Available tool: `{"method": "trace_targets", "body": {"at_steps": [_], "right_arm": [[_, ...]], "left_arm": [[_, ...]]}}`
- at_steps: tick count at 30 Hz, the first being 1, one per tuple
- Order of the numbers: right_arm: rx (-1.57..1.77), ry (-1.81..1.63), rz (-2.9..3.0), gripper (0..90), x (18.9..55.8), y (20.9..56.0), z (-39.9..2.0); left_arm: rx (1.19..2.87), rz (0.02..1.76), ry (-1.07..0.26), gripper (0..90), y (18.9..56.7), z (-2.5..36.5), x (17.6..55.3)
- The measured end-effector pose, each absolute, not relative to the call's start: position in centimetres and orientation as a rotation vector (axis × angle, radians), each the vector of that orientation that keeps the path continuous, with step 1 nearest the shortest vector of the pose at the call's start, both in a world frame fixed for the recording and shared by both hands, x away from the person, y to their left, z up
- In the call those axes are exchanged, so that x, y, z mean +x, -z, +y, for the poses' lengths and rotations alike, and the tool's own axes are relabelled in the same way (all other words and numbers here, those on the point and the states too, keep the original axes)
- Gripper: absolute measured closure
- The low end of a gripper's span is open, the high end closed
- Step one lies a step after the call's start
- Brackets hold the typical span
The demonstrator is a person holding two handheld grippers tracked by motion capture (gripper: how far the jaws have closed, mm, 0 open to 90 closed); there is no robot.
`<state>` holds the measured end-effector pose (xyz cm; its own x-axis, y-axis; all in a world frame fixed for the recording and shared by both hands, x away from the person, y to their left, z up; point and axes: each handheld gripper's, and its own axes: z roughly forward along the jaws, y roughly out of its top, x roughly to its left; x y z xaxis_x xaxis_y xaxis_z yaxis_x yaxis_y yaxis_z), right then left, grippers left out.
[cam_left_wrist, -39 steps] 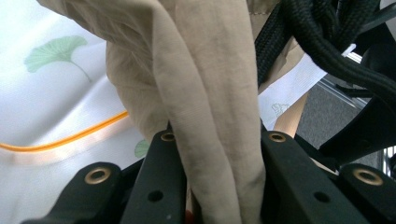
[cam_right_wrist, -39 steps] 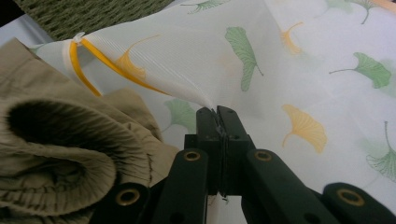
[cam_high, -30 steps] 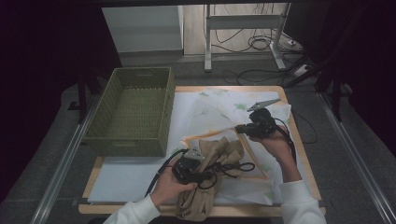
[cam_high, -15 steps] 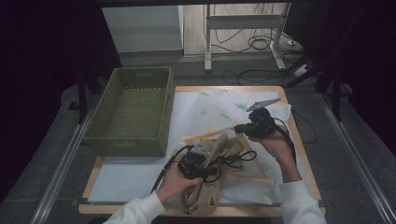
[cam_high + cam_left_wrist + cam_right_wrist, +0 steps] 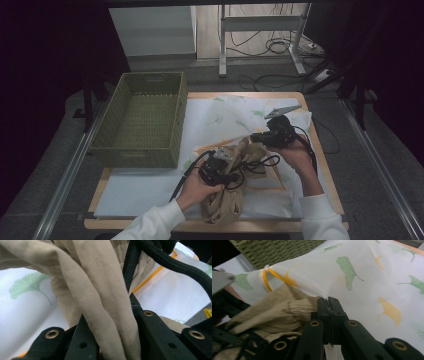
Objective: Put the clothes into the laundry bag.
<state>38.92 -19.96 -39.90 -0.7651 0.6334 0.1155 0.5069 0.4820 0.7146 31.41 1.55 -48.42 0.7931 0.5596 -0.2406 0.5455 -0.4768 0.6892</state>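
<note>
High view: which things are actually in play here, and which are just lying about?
In play:
- beige garment, gripped by the left claw
- white leaf-print mesh bag, edge pinched by the right claw

Lying about:
- green wicker basket
- floor cables

From above, the scene is dim and muted: light falls mainly on the counter (image 5: 200,95) and the pale floor beyond it, while both sides sink into near black with no detail. Shadows there are soft, with no glare. The picture is slightly grainy and soft. The left gripper view is brighter and evenly lit; the beige cloth (image 5: 100,297) close to the lens is a little blurred, and the white sheet (image 5: 175,295) behind looks washed out. In the right gripper view the leaf-printed sheet (image 5: 367,282) is bright, the far edges soft, the top left corner dark.
</note>
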Motion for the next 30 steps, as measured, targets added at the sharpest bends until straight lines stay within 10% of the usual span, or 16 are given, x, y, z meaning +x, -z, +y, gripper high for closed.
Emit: {"method": "trace_targets", "body": {"at_steps": [30], "right_arm": [[0.983,-1.157,2.553,88.9,38.6,39.4,-20.1]], "left_arm": [[2.161,0.861,-0.059,77.9,48.4,1.2,33.9]]}}
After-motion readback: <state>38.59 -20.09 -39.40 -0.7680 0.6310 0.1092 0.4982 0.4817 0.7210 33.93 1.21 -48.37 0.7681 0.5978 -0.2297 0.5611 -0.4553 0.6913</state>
